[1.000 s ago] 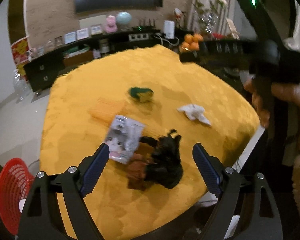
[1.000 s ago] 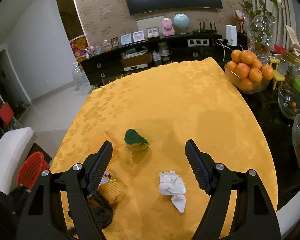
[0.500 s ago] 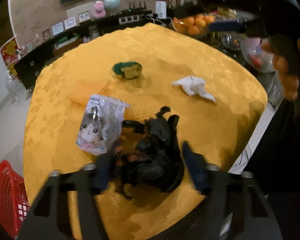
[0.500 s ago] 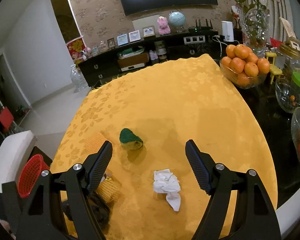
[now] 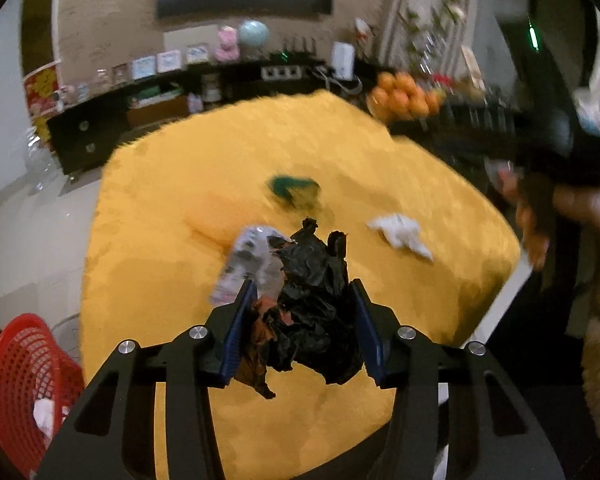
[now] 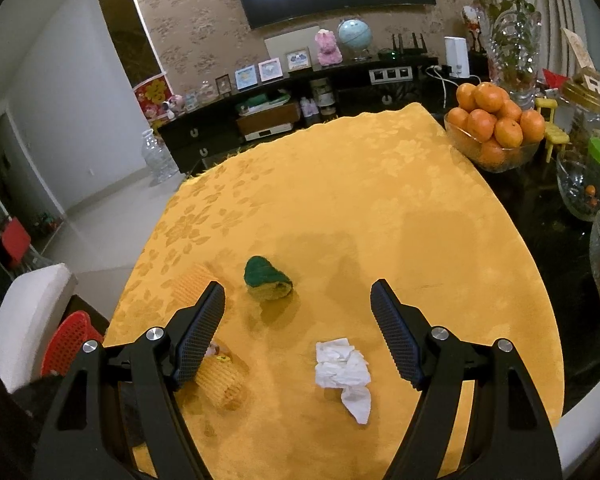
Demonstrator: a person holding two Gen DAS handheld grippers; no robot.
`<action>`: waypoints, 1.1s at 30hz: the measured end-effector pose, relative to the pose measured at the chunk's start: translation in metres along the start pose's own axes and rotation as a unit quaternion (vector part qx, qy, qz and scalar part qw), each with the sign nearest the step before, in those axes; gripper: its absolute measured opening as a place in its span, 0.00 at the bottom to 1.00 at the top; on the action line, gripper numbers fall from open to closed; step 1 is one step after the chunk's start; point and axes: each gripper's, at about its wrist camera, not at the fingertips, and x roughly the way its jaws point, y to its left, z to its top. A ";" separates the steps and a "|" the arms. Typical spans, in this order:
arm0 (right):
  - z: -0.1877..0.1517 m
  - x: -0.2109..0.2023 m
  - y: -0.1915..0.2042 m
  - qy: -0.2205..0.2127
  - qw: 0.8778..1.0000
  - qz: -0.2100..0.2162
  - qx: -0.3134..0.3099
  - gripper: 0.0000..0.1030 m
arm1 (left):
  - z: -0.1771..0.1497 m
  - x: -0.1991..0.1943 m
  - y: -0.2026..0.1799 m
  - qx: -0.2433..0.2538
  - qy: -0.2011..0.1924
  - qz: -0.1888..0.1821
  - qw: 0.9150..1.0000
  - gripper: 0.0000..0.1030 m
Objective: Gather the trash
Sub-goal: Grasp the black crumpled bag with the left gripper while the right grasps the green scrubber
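Note:
My left gripper (image 5: 303, 312) is shut on a crumpled black plastic bag (image 5: 316, 304) with a brown wrapper bunched beside it, held above the yellow tablecloth (image 5: 160, 280). A white cat-print packet (image 5: 244, 264) lies just behind it. A crumpled white tissue (image 6: 346, 372) and a green-and-yellow sponge (image 6: 267, 278) lie on the cloth; both also show in the left wrist view, tissue (image 5: 400, 234), sponge (image 5: 294, 188). My right gripper (image 6: 298, 322) is open and empty, hovering above the cloth between sponge and tissue. A yellow foam net (image 6: 220, 382) lies by its left finger.
A red basket (image 5: 24, 384) with some white trash stands on the floor left of the table; it also shows in the right wrist view (image 6: 70, 342). A glass bowl of oranges (image 6: 496, 132), glass jars (image 6: 586, 188) and a vase stand at the table's right. A dark sideboard (image 6: 284, 120) lies beyond.
My left gripper has closed on the black bag and lifted it off the cloth. The right gripper has drifted slightly, still open.

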 end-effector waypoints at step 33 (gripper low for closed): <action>0.014 0.140 0.043 0.098 0.992 0.002 -0.075 0.71 | 0.019 -0.069 0.097 -0.156 -0.093 0.127 0.975 0.44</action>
